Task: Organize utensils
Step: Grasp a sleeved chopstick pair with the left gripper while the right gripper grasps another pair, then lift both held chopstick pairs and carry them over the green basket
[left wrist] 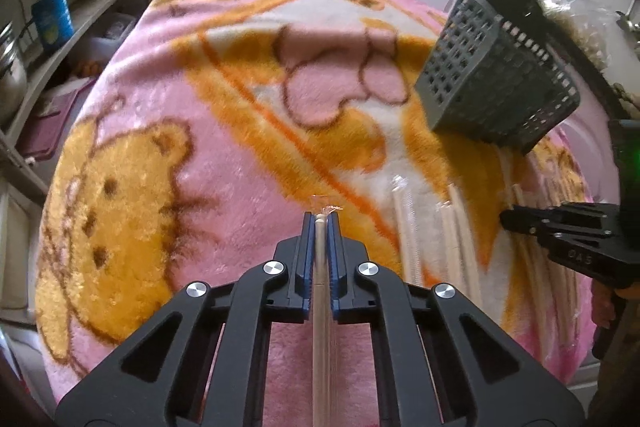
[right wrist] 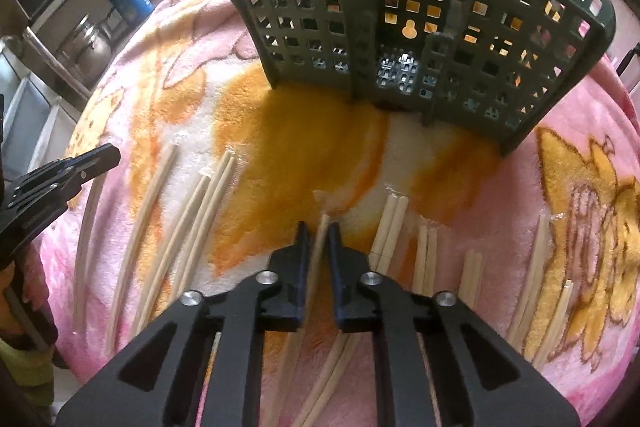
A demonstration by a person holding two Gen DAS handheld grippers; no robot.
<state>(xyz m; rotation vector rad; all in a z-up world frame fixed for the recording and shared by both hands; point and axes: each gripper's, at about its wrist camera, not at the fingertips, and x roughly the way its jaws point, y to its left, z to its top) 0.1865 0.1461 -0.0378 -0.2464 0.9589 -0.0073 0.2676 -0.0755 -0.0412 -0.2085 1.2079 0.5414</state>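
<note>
Left wrist view: left gripper (left wrist: 320, 223) clamped on a wrapped chopstick pair (left wrist: 321, 291) | right gripper (right wrist: 319, 233) closed around a chopstick (right wrist: 319, 247) | grey basket (right wrist: 400, 27) far on blanket (right wrist: 304, 139) | loose chopsticks (right wrist: 192, 219) near, left and right.

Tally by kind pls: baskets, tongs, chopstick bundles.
slotted basket: 1
tongs: 2, left tongs and right tongs
chopstick bundles: at least 11; more lie partly hidden under the right tongs
Total: at least 14
</note>
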